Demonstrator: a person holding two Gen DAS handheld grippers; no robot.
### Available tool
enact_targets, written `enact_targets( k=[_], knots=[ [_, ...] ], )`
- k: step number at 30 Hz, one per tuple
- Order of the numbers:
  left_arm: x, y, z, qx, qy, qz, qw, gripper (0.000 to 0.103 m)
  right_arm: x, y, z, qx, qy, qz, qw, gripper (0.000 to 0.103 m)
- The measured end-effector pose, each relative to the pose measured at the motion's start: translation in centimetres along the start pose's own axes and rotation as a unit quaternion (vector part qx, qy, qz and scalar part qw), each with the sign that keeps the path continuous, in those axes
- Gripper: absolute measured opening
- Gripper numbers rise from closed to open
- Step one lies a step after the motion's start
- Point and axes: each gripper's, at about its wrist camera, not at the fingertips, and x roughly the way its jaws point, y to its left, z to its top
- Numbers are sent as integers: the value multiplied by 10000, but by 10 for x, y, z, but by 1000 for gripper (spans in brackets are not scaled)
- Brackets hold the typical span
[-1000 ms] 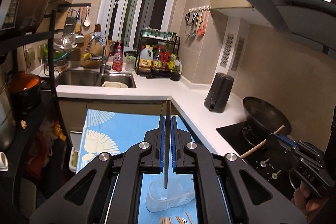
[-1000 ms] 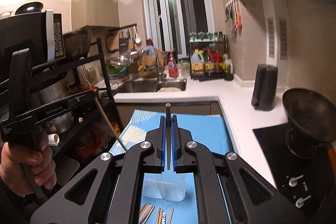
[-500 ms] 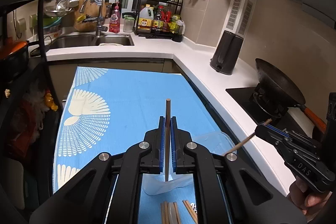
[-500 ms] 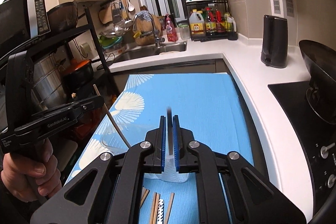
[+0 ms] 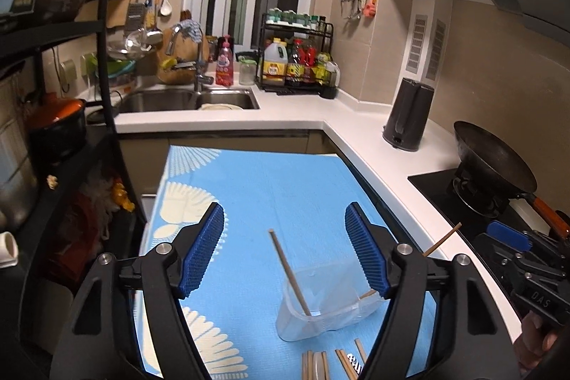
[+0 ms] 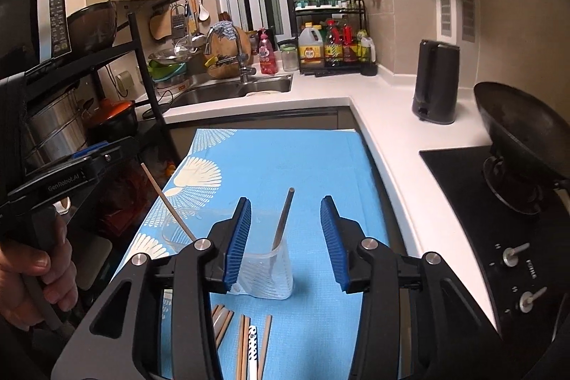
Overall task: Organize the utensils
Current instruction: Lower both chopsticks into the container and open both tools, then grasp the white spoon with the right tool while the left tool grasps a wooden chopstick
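Observation:
A clear plastic cup [image 5: 320, 303] stands on the blue mat [image 5: 270, 198]. My left gripper [image 5: 285, 248] is open above it, and a wooden chopstick [image 5: 288, 273] leans inside the cup, free of the pads. A second chopstick [image 5: 441, 239] pokes out of the cup's right side. In the right wrist view my right gripper [image 6: 285, 237] is open over the same cup [image 6: 265, 271], where a dark chopstick [image 6: 283, 219] leans. Another clear cup [image 6: 178, 227] at the left holds a pale chopstick [image 6: 167, 203]. Several loose chopsticks [image 6: 245, 341] lie on the mat in front.
A white counter [image 5: 367, 145] wraps the mat's far and right sides, with a black kettle [image 5: 408, 116], a wok [image 5: 495, 166] on the hob, a sink [image 5: 188, 98] and a bottle rack [image 5: 297, 59]. A black shelf [image 5: 53, 130] with pots stands at the left.
Both grippers have opened and let go of their chopsticks, which now lean in the cup. Both views have tilted back up towards the kitchen.

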Motion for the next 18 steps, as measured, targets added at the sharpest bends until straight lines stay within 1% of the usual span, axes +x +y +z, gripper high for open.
enact_targets(
  k=[3, 5, 7, 9, 11, 12, 13, 14, 15, 17, 18],
  knots=[
    [-25, 6, 1, -106, -175, 5, 9998, 69, -23, 0, 3, -4, -172, -77, 9998, 42],
    [-42, 6, -3, -52, -290, 35, 9996, 69, -41, 0, 1, 20, -341, -89, 9994, 42],
    [-61, 5, -12, 38, -386, 53, 9992, 69, -57, -1, -5, 98, -468, -77, 9988, 42],
    [-75, 5, -23, 60, -430, 9, 9991, 66, -72, -2, -16, 202, -557, -38, 9982, 42],
    [-88, 7, -38, 55, -445, -31, 9990, 54, -83, -2, -30, 293, -603, -32, 9977, 42],
    [-95, 8, -49, 46, -437, -72, 9990, 51, -88, -3, -39, 353, -614, -32, 9975, 40],
    [-99, 9, -58, 43, -416, -123, 9990, 43, -92, -3, -49, 430, -615, -25, 9972, 39],
    [-102, 9, -68, 44, -377, -164, 9991, 36, -95, -3, -58, 504, -602, -6, 9969, 34],
    [-105, 10, -78, 46, -335, -199, 9992, 33, -96, -1, -67, 548, -582, 8, 9968, 25],
    [-109, 9, -95, 51, -258, -252, 9993, 23, -101, 1, -86, 601, -552, 2, 9967, 16],
    [-110, 10, -107, 45, -196, -274, 9994, 20, -102, 2, -95, 643, -551, 9, 9964, 12]
  ],
)
